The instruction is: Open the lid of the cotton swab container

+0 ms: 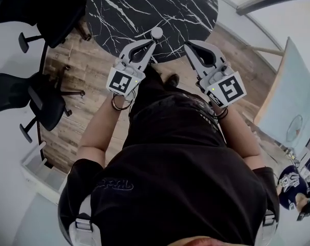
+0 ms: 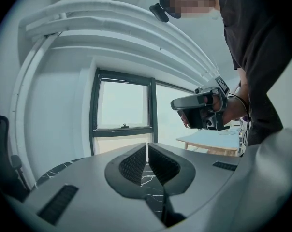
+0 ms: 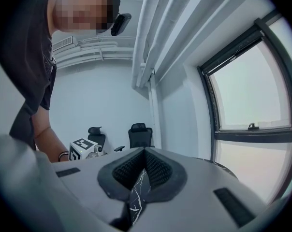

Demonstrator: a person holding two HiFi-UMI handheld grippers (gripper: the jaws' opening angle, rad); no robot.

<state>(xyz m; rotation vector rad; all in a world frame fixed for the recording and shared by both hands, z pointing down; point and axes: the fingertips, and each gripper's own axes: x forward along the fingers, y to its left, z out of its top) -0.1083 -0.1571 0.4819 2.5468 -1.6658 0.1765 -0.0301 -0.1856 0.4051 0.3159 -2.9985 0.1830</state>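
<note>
**A:** How far along is the task?

**B:** Not begun, I'd say. Both claws hang in front of the person, level with the near rim of the surface (image 1: 144, 9). The left claw (image 1: 151, 45) is fully closed and has hold of nothing. The right claw (image 1: 188, 46) is the same, with its pads together and nothing between them. In each claw's own view only black marble shows through the slit below the tips.

**A:** And the container?

**B:** A small white round thing sits at the near edge of the surface, just past the left claw's tip. I take it for the container (image 1: 156, 33). It is too small for me to tell the lid from the body, or how the lid fastens. Neither claw view shows it.

**A:** So what is left?

**B:** All of it, by my reckoning. 1 claw has to open and steady the body, and the other has to get the lid off.

**A:** Is anything in the way?

**B:** Nothing lies between the claws and the container. 2 chairs (image 1: 42, 99) stand to the left on the wood floor (image 1: 88, 76), well apart from it. A pale table (image 1: 286, 101) stands off to the right, and a window (image 2: 124, 110) is beyond the surface. The risk I see is the container's place. It looks light and sits right at the rim, so a nudge from closed tips could slide or tip it.
</note>
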